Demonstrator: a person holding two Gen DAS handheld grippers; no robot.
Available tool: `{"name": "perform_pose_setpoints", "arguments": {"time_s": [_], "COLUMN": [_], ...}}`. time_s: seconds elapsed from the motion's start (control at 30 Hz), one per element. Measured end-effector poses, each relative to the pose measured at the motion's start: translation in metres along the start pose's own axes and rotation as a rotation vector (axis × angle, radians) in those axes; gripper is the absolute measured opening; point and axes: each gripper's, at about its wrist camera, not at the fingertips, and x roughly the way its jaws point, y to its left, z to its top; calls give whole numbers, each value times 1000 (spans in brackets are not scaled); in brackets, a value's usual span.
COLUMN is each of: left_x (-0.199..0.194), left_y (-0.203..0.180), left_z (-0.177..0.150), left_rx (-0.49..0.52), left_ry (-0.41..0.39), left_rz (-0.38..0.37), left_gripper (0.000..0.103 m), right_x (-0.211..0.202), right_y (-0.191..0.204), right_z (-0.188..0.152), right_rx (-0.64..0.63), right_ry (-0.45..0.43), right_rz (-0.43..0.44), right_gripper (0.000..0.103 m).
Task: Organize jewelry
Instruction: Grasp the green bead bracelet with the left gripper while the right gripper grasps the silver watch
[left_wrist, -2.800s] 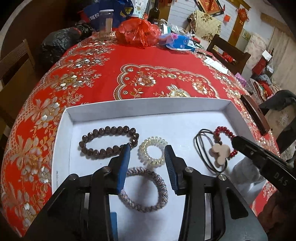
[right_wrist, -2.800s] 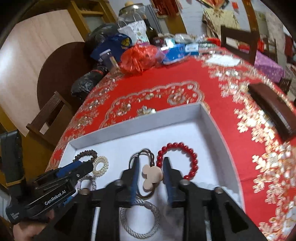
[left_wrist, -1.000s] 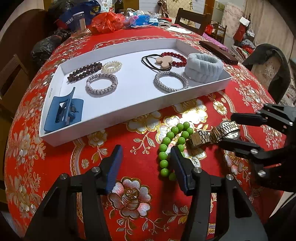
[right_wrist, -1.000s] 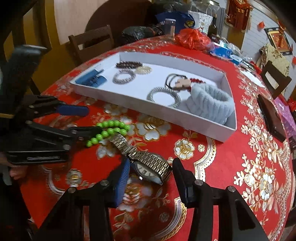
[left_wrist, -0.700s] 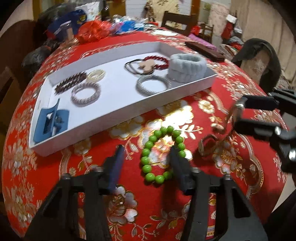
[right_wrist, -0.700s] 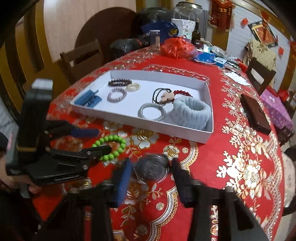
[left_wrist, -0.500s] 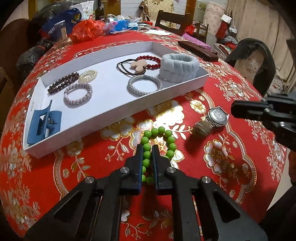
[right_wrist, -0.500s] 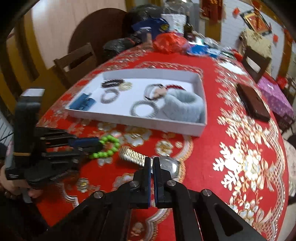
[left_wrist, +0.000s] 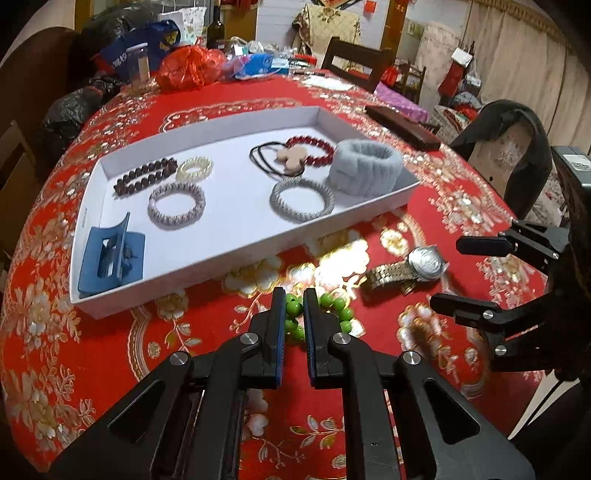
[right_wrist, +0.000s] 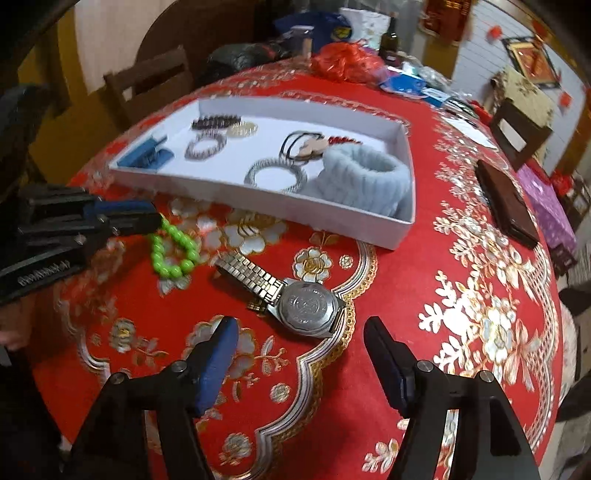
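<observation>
Left gripper (left_wrist: 294, 295) pinched nearly shut on green bead bracelet (right_wrist: 172, 246), glossy round beads, loop lying on the red tablecloth (right_wrist: 424, 362) just in front of the tray's near wall. Right gripper (right_wrist: 299, 332) spread wide, holding nothing, blue pads either side of and just short of the watch (right_wrist: 295, 295): metal link band, round steel case, lying flat on the cloth right of the beads, apart from them. White tray (left_wrist: 236, 254) is a shallow rectangular box with low straight walls; floor between its items is bare white. Inside: blue claw clip (left_wrist: 110, 254) at the near left corner, dark bead bracelet (left_wrist: 144, 176), pale coiled hair tie (left_wrist: 195, 168), two braided silver-grey rings (left_wrist: 176, 204) (left_wrist: 302, 199), black cord tie with beige charm (left_wrist: 280, 157), red bead bracelet (left_wrist: 314, 147), fluffy grey band (left_wrist: 364, 168) against the right wall. Cloth is embroidered gold and white florals, open stretch right of the watch. Dark flat case (right_wrist: 506, 205) well right of the tray. Bags and a bottle crowd the far edge.
</observation>
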Motion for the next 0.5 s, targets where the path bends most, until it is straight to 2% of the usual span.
{"name": "perform_pose_setpoints", "arguments": {"time_s": [0.07, 0.13, 0.2, 0.27, 0.33, 0.4, 0.5], "left_x": [3, 5, 10, 14, 18, 17, 17], "left_y": [2, 7, 12, 16, 20, 18, 10], "left_z": [-1, -2, -4, -7, -9, -8, -10], "left_rx": [-7, -21, -37, -53, -67, -67, -30], "left_ry": [11, 24, 49, 65, 81, 74, 68], "left_rz": [10, 15, 18, 22, 5, -15, -29], "left_gripper": [8, 8, 8, 9, 12, 29, 43], "right_x": [12, 16, 17, 16, 15, 15, 11], "right_y": [-1, -8, -12, -12, -14, -13, -13], "right_z": [1, 2, 2, 2, 3, 3, 3], "right_rx": [-18, 5, 26, 28, 50, 57, 79], "right_ry": [16, -7, -28, -38, -38, -40, -44], "right_rz": [-1, 45, 55, 60, 62, 61, 65], "right_gripper": [68, 68, 66, 49, 47, 47, 47]}}
